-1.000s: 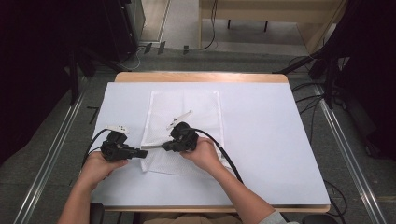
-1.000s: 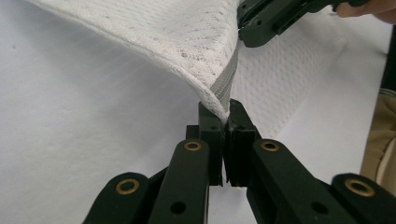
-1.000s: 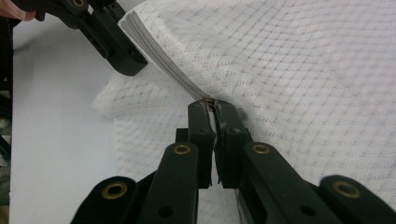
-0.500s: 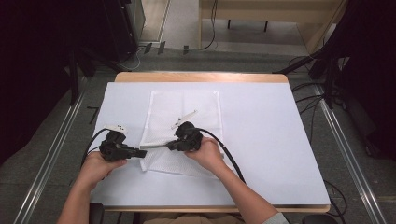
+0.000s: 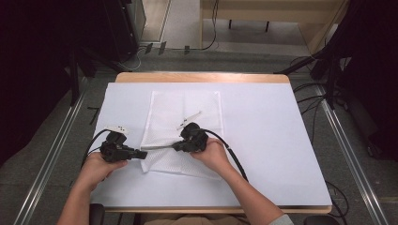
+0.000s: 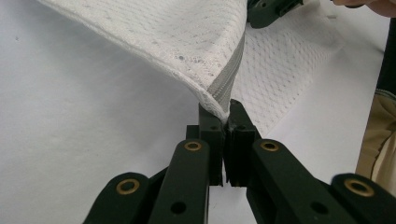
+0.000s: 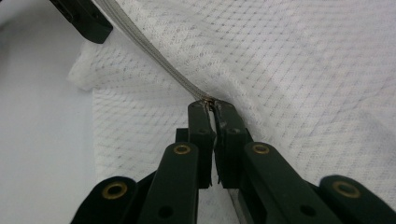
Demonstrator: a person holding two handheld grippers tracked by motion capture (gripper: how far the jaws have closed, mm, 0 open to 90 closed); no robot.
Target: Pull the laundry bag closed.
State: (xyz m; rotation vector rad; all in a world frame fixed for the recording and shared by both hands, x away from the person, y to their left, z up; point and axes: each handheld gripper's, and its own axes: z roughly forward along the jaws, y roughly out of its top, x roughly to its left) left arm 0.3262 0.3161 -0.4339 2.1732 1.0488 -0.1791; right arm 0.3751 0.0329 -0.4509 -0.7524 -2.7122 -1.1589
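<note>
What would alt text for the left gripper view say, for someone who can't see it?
Two black jaws of the left gripper pinch the corner of a white mesh bag at the end of its grey zipper, lifting it off the white table. The right gripper grips farther along.

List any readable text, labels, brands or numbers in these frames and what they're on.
None can be read.
White tag on the left gripper: dark marks on it, too small to read in the high view.
White mesh bag and its grey zipper: no print or label visible.
Right gripper, shut at the zipper: plain black jaws with brass rivets, no markings.
White table cover: blank.
</note>
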